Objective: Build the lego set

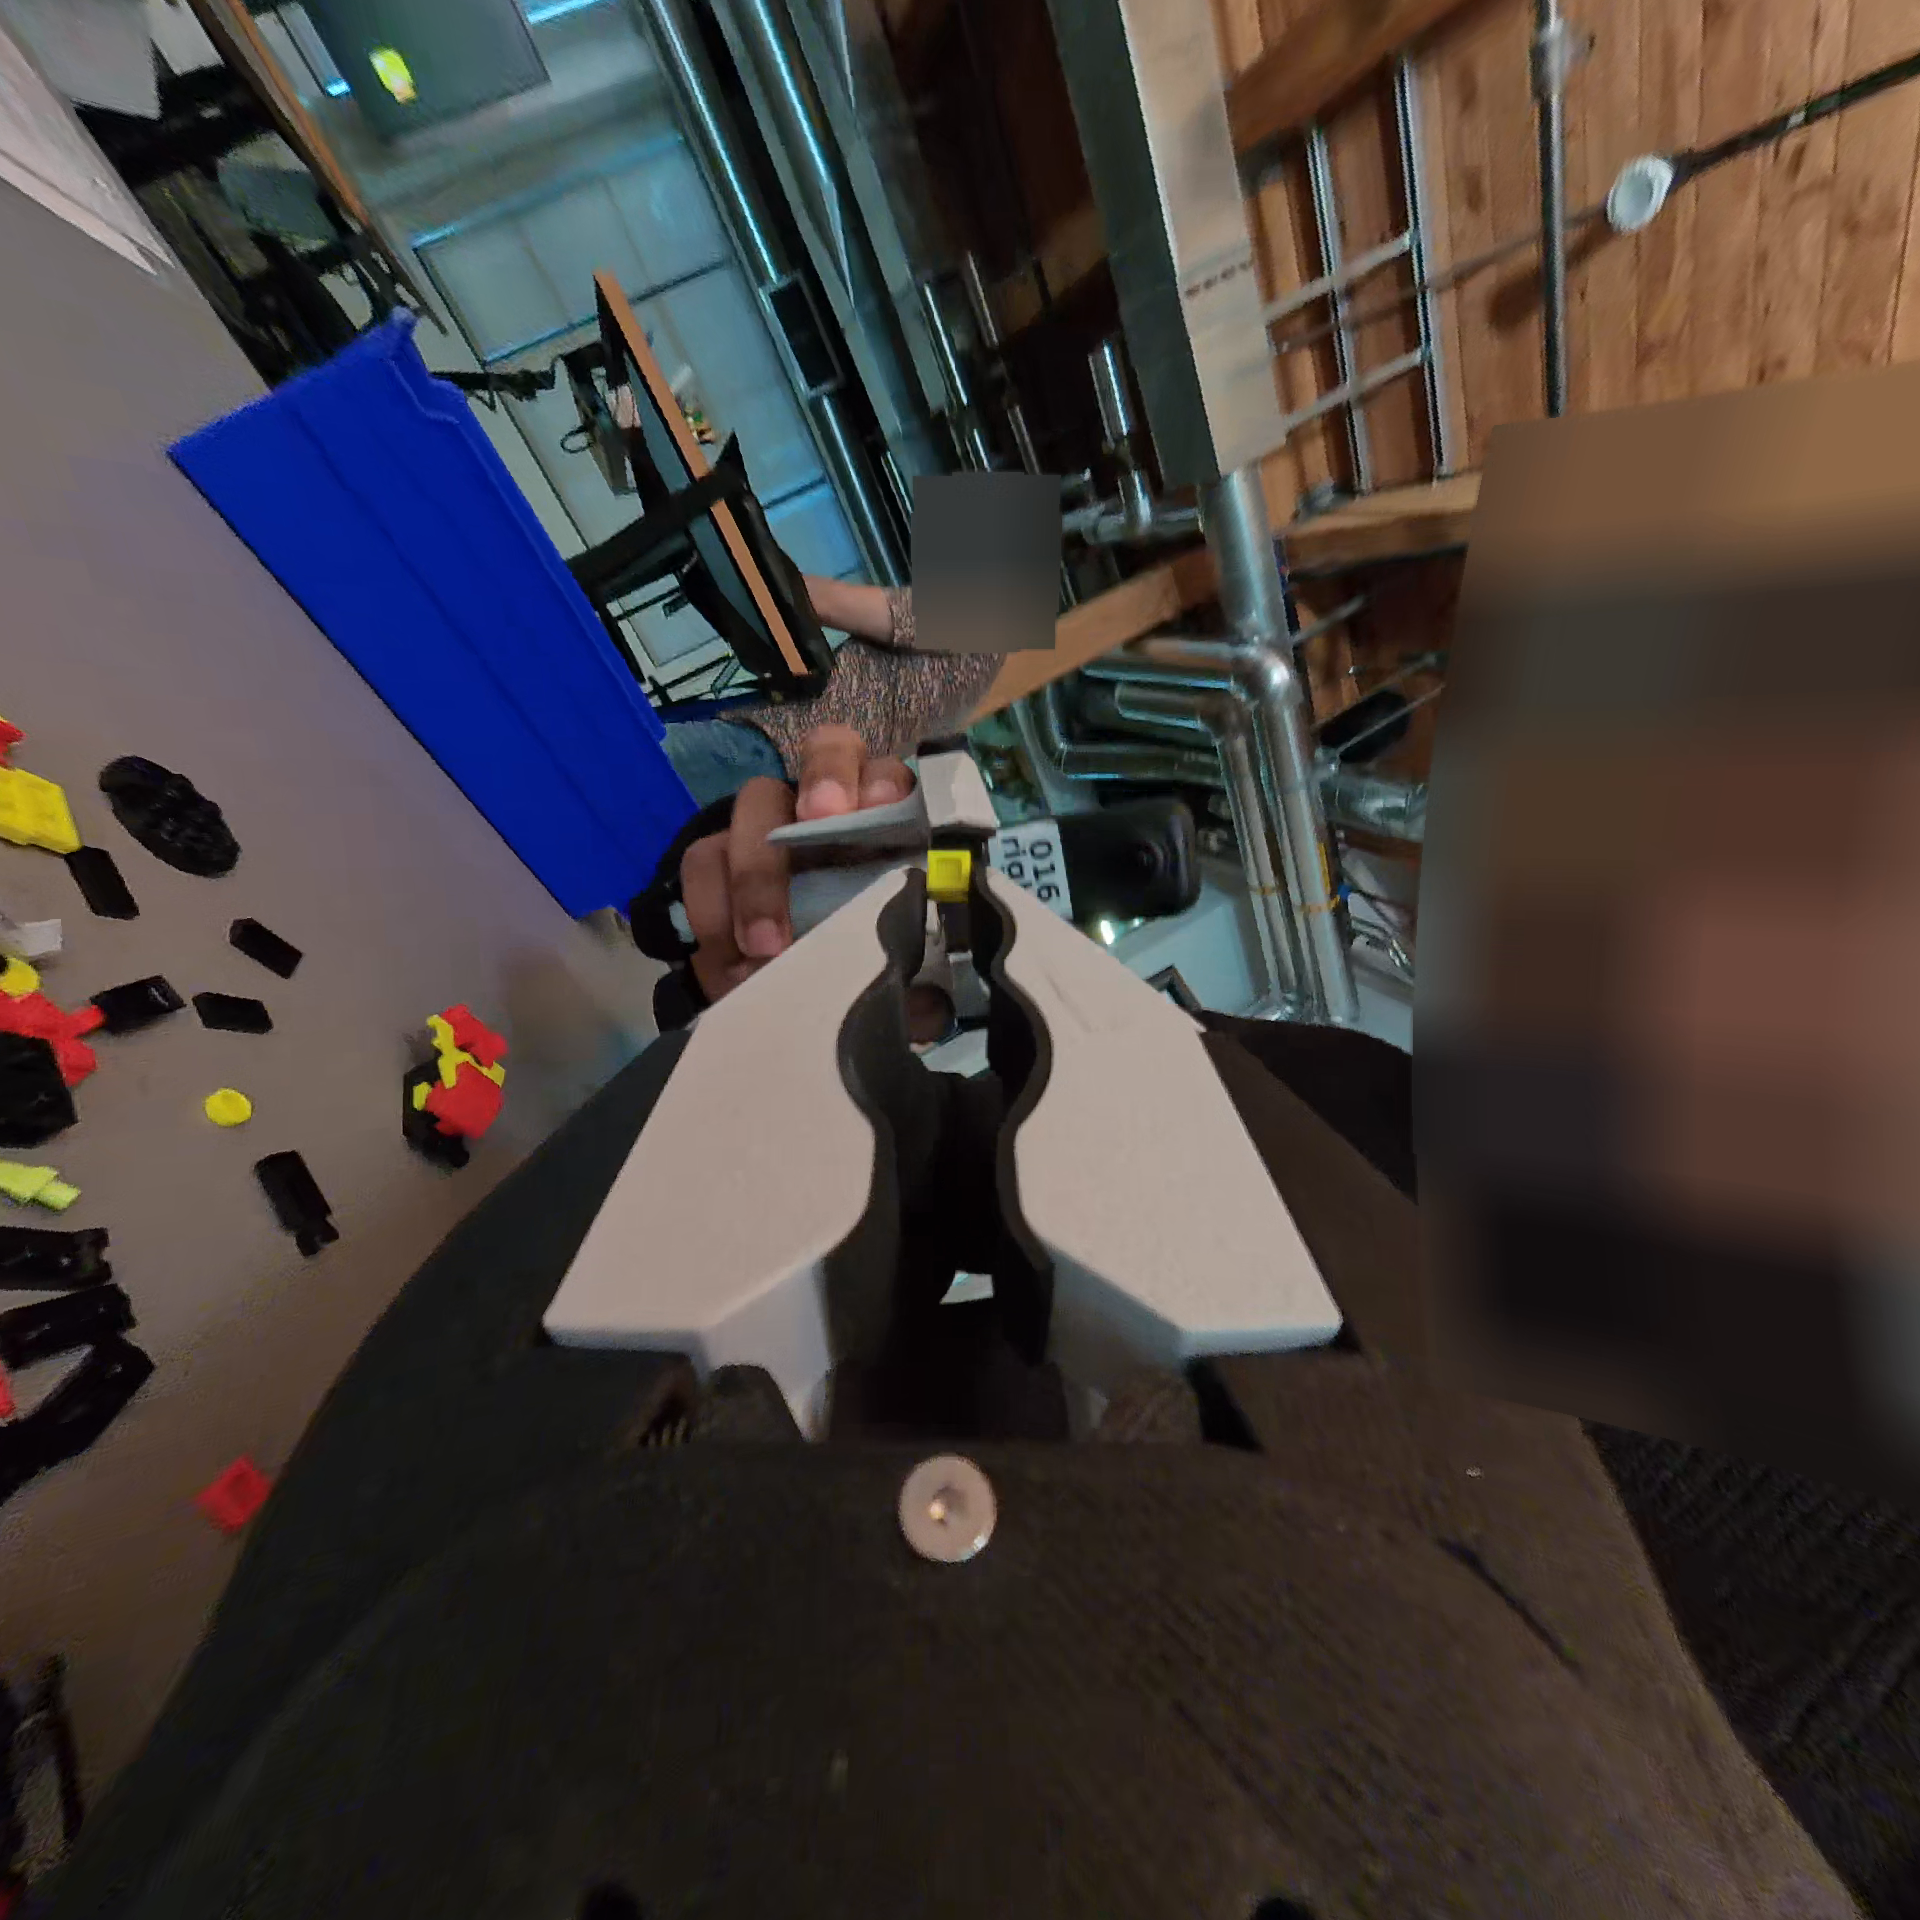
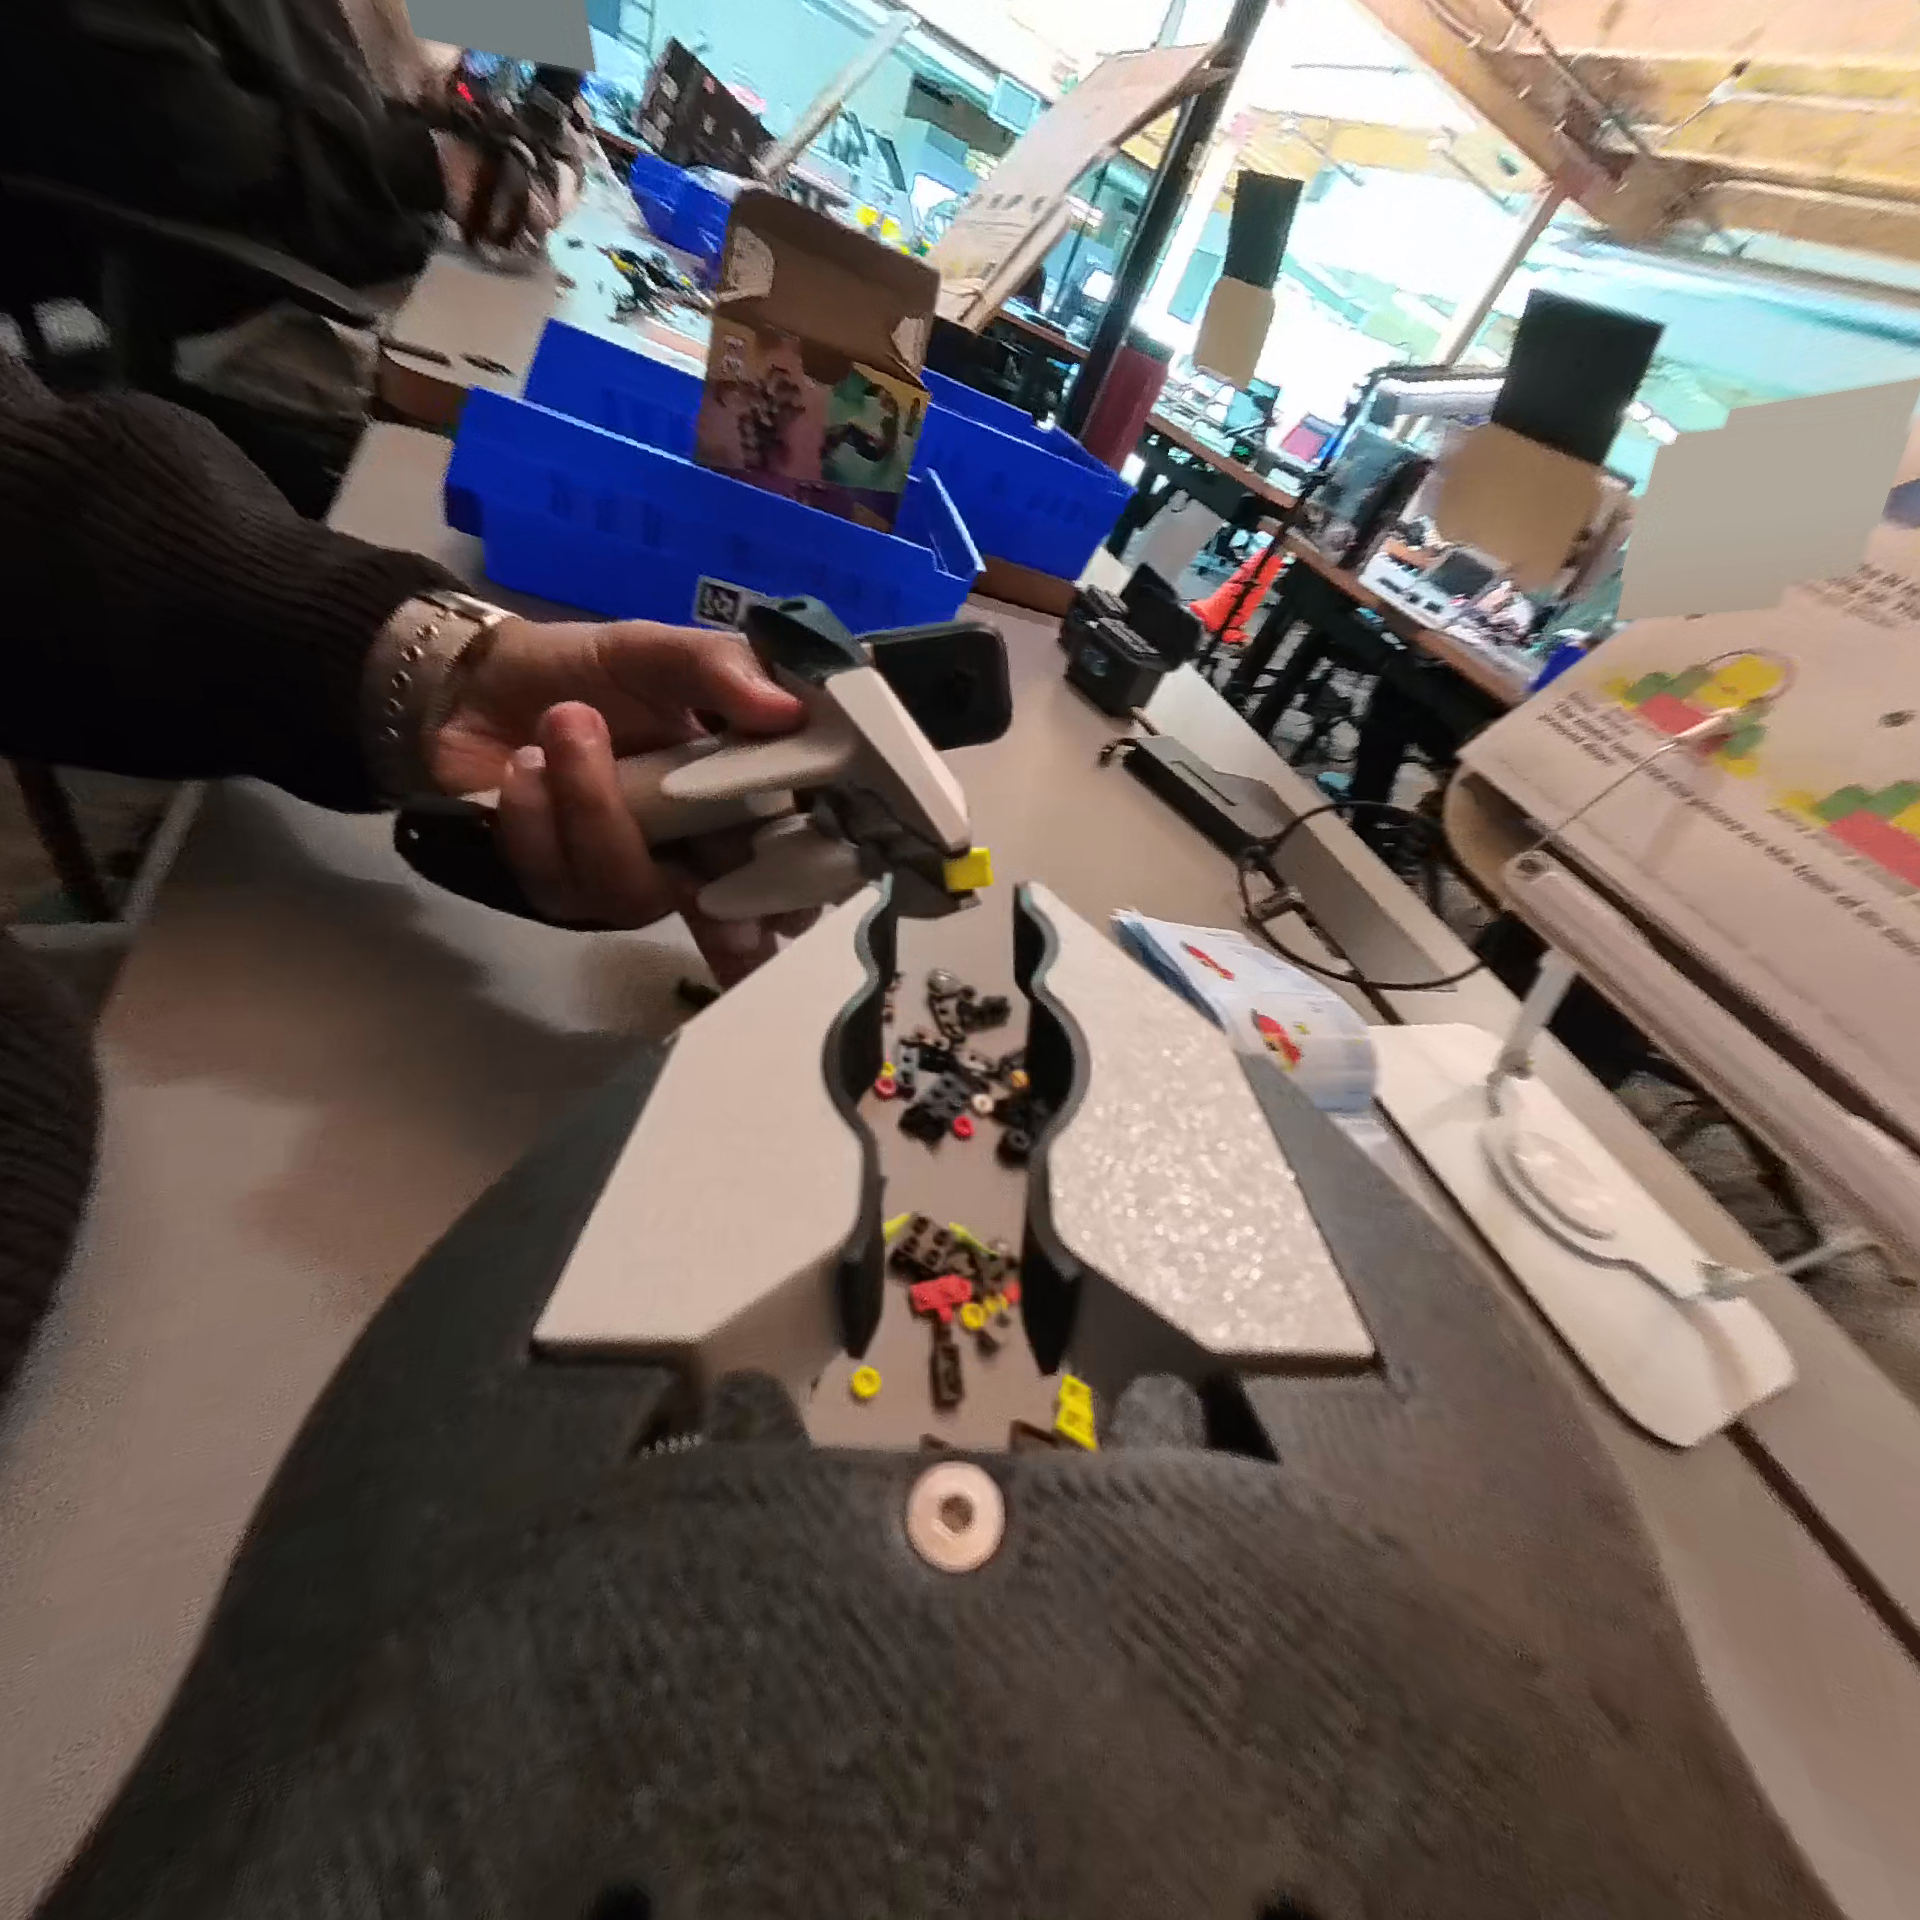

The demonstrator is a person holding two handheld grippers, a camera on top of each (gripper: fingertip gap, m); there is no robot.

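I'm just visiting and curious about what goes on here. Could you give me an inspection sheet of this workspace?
Surface: grey table.
Job's things: loose black, red and yellow pieces scattered; part-built red and yellow model; booklet.
Clutter: blue bins, with an opened cardboard box standing among them.
Grippers: left tongs shut on a small yellow brick, held just ahead of the open right tongs.
Cables: black cable looped on the table.
Surroundings: metal pipes, wooden wall, other workbenches.

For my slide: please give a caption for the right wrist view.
Left gripper holds a yellow brick before the open right gripper.
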